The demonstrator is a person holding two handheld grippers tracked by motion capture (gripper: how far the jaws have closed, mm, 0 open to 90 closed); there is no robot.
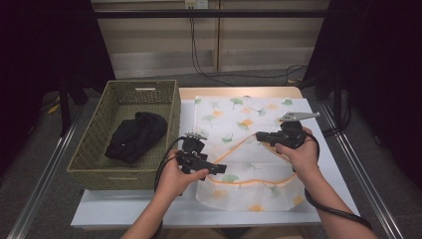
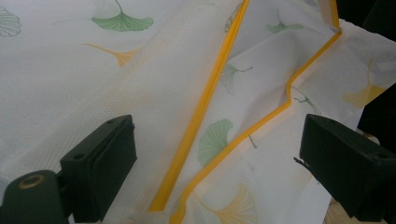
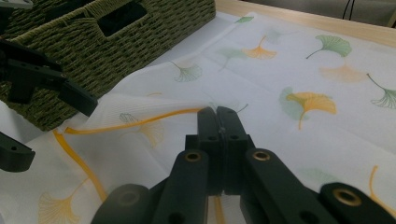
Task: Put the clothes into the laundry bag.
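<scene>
Wicker basket [image 1: 99, 149] (black cloth [image 1: 135, 135] inside)

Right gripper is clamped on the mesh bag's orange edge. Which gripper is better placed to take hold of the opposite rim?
Left. The left gripper has its jaws wide open, straddling the orange rim of the mesh bag. The right gripper is shut on the fabric, probably holding the opening up, so it is occupied.

The table [image 1: 149, 211] is viewed from above, at the person's side, facing forward and down. The leaf-printed mesh bag [image 2: 140, 93] is seen at close range along the left gripper's jaws. Bag [image 3: 303, 102] and basket [image 3: 116, 42] are seen low from the right gripper view.
</scene>
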